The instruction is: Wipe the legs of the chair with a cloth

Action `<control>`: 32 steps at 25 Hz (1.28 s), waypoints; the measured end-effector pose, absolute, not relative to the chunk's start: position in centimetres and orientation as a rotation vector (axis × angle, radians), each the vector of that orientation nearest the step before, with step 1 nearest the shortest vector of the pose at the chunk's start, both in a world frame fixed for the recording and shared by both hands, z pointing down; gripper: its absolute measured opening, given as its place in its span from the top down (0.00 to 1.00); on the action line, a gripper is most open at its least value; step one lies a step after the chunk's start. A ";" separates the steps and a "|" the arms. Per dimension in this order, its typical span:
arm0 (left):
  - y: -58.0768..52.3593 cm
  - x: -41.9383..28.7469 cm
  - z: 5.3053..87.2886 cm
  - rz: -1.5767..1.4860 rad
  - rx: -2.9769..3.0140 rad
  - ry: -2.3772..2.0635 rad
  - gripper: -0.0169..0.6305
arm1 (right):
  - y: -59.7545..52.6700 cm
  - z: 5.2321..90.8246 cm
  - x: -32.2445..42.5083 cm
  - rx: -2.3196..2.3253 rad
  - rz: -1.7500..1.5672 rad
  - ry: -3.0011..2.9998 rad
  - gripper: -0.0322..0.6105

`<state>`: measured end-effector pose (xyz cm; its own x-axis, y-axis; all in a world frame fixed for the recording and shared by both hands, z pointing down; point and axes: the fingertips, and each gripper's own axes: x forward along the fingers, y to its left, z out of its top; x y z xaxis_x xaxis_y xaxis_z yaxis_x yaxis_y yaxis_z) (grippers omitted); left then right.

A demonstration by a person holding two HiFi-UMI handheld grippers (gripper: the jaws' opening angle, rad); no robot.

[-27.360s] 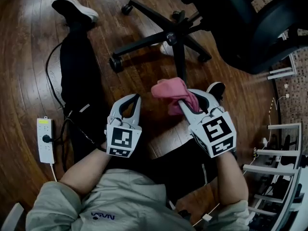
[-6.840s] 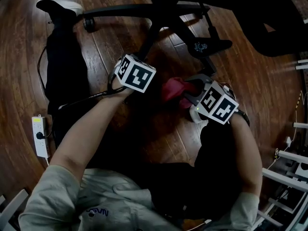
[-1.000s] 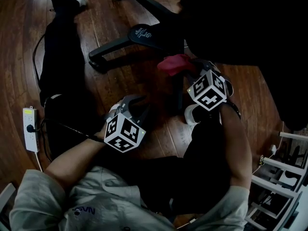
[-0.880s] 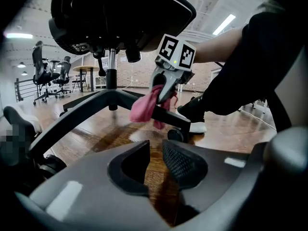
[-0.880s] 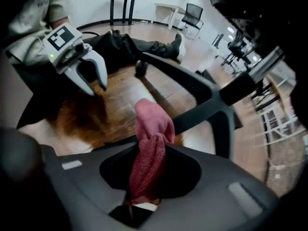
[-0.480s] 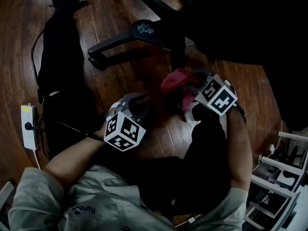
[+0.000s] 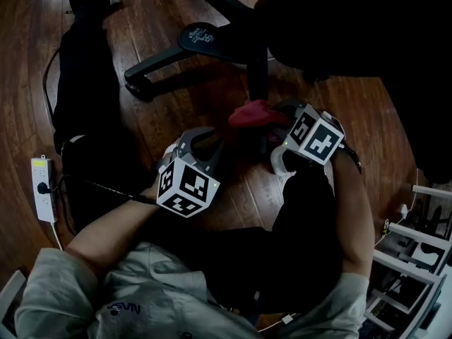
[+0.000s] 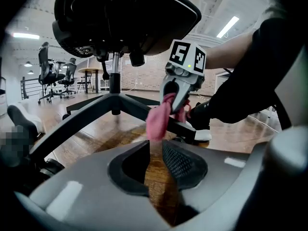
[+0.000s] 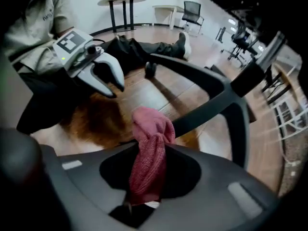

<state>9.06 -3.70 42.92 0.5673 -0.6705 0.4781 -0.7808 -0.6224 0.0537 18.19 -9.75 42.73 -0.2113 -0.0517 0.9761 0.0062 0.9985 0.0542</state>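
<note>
Slid back down the smooth black plastic chair leg [image 7: 258, 66] since a second ago: right gripper [image 7: 274, 119], clamped on a crumpled pink knitted cloth [image 7: 252, 112].
Soft, ribbed cloth bulges from the jaws toward 9 o'clock, against the leg, above glossy brown wooden floorboards [image 7: 176, 97]. Left gripper [image 8: 154, 159], at 7 o'clock, has jaws slightly apart, holding nothing.

Bunched pink cloth [image 7: 252, 113], hanging in folds, touching one black chair leg [image 7: 258, 69], chair upright
</note>
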 end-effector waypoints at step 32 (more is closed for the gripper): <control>-11.1 15.6 40.8 0.501 2.312 -1.371 0.67 | -6.9 41.4 24.6 0.093 0.105 -1.806 0.81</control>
<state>15.56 -11.10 40.83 0.4534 -0.7406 0.4959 -0.8858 -0.4361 0.1586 24.59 -6.85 41.39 -0.2351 -0.0069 0.9720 -0.1196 0.9926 -0.0219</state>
